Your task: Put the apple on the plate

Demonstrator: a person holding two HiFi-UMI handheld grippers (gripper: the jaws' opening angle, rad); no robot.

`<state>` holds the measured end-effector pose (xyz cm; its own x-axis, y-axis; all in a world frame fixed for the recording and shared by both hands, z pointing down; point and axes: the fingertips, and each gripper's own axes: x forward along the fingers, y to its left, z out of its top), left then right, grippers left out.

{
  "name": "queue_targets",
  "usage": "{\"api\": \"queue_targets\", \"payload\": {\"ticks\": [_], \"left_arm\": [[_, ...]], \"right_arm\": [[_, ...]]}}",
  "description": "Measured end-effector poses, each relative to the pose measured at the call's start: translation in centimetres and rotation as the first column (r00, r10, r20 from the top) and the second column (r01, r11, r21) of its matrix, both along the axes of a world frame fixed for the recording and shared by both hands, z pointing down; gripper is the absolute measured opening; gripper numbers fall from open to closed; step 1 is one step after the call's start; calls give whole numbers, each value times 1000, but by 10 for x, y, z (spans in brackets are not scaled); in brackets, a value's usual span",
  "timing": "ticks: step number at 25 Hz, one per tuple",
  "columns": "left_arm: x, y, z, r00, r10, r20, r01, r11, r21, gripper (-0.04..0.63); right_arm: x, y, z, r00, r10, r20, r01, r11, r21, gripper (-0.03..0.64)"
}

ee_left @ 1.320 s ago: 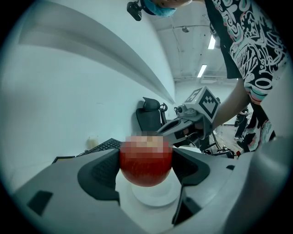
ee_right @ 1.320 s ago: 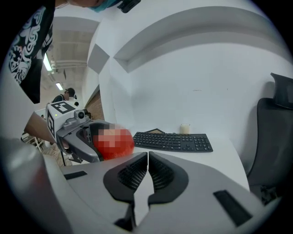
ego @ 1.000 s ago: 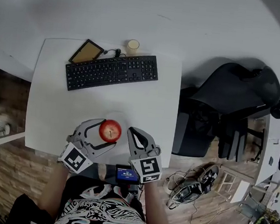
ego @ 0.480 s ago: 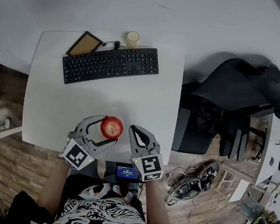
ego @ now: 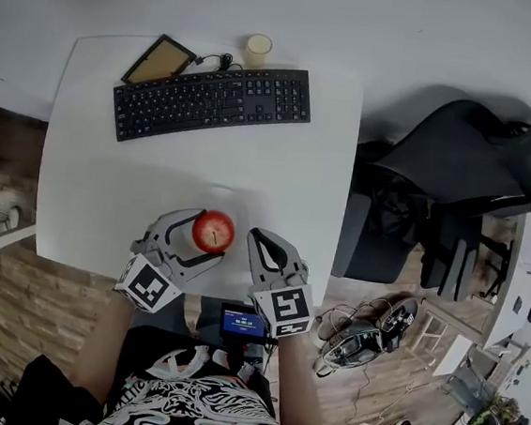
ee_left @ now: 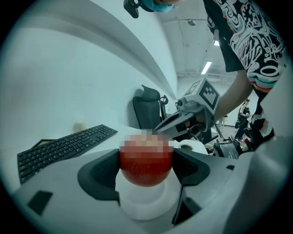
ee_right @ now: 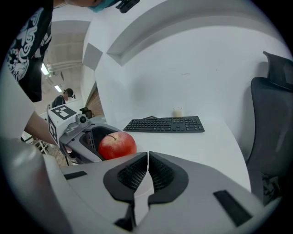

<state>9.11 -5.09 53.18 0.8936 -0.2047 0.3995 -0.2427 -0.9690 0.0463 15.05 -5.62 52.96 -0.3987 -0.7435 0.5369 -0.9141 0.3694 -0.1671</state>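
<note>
**Holding the apple (ee_left: 145, 170) over the plate (ee_left: 144, 206) with the left claw (ee_left: 145, 167)**

Grips the red apple from both flanks between the dark pads of the left claw, jaws parted only as far as the fruit's width. Hangs it straight above the small white plate, with the fruit's underside down at the plate's face. Cannot tell whether touching or just clear. Places both near the front edge of the white desk (ego: 98, 189), roughly midway along it in the head view.

Shuts the right claw (ee_right: 147, 165) on nothing, its 2 ribbed pads pressed together. Rests that claw just right of the apple and apart from it, tips over the desk's front part and aimed toward the far side.

Further out, 1 black keyboard (ego: 211, 104) across the far part of the desk, slightly slanted. Beside its far left corner, 1 dark tablet (ego: 159, 61) with a tan screen. Just behind its far edge, 1 pale cup (ego: 257, 50). Off the desk's right side, 1 black office chair (ego: 449, 170), well apart from both claws. At the bottom of the head view, the person's patterned black shirt (ego: 188, 406).
</note>
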Motion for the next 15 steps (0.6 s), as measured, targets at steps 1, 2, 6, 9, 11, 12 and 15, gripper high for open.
{"api": "queue_targets", "payload": {"ticks": [1,2,6,9,11,12,15], "left_arm": [[0,0,4,1000,-5,3,5,1000,-2,359],[0,0,7,1000,-11,7,11,1000,-3,359],[0,2,22,999,-27,38,27,1000,-5,359],[0,2,32,998,-44,51,45,999,-7,359],[0,3,38,997,-54,59,54,999,-5,359],[0,3,41,996,-59,60,59,998,-2,359],[-1,1,45,994,-99,39,99,995,1,359]], "right_arm": [[0,0,1,1000,0,4,0,1000,-3,32],[0,0,3,1000,-1,8,1,1000,-6,32],[0,3,10,1000,-4,16,4,1000,-26,32],[2,7,18,1000,-8,12,8,999,-39,32],[4,8,22,1000,-4,11,5,999,-47,32],[5,9,23,1000,-1,12,2,999,-50,32],[4,11,27,1000,-1,22,2,998,-60,32]]}}
